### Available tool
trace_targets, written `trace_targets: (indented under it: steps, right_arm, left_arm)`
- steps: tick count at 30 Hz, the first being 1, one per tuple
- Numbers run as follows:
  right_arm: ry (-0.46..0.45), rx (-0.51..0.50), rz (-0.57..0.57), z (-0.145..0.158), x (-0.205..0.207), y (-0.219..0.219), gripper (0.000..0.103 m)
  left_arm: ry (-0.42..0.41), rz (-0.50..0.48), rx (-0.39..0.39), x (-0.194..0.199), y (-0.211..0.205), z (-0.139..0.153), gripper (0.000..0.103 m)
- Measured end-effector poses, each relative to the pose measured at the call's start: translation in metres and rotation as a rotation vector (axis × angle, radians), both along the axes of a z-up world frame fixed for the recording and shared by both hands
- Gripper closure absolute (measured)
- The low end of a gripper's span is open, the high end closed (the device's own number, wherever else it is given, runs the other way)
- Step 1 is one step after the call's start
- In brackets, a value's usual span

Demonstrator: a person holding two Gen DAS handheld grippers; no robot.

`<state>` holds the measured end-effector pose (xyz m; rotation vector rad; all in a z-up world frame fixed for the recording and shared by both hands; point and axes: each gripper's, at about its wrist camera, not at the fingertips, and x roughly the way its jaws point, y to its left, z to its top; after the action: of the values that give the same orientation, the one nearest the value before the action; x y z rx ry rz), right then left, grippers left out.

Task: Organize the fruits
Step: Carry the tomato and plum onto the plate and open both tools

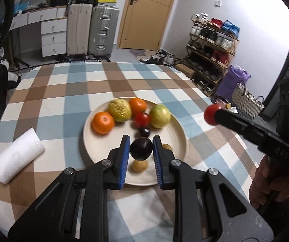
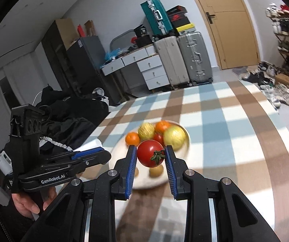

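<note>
My left hand-held gripper (image 1: 141, 144) grasps a dark plum (image 1: 141, 148) above the plate (image 1: 104, 161); my right hand-held gripper (image 2: 150, 153) clamps a tomato (image 2: 150, 155). Plate fruit blurs; two small brown ones half hidden.

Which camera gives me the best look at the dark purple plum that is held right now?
The left wrist view: the round dark purple plum sits sharp and centred, clamped in the left tongs. In the right wrist view those tongs appear side-on and the plum is hidden.
</note>
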<state>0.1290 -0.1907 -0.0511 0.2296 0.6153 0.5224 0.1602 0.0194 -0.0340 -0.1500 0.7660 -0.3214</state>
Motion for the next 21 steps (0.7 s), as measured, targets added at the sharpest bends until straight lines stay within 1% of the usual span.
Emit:
trace_targets:
  steps: [5, 8, 9, 11, 13, 16, 18, 21]
  right_arm:
    - [-0.007, -0.005, 0.042, 0.006, 0.031, 0.020, 0.074]
    - [0.010, -0.018, 0.071, 0.002, 0.052, 0.034, 0.074]
    - [0.023, -0.022, 0.080, -0.002, 0.059, 0.037, 0.074]
    - [0.053, -0.025, 0.091, -0.010, 0.071, 0.044, 0.074]
    - [0.105, -0.023, 0.107, -0.022, 0.086, 0.052, 0.074]
    - [0.164, 0.004, 0.128, -0.035, 0.100, 0.059, 0.074]
    - [0.176, 0.001, 0.141, -0.042, 0.106, 0.065, 0.074]
    - [0.187, -0.035, 0.143, -0.048, 0.111, 0.072, 0.074]
  left_arm:
    - [0.035, 0.026, -0.009, 0.022, 0.011, -0.014, 0.083]
    - [0.059, 0.022, -0.012, 0.037, 0.012, -0.026, 0.083]
    - [0.062, 0.028, -0.006, 0.039, 0.011, -0.030, 0.083]
    - [0.071, 0.025, -0.021, 0.045, 0.012, -0.037, 0.083]
    - [0.077, 0.028, -0.020, 0.049, 0.011, -0.043, 0.083]
    - [0.095, 0.029, -0.028, 0.057, 0.011, -0.053, 0.083]
    - [0.102, 0.026, -0.034, 0.063, 0.010, -0.059, 0.083]
    - [0.106, 0.018, -0.036, 0.069, 0.008, -0.063, 0.083]
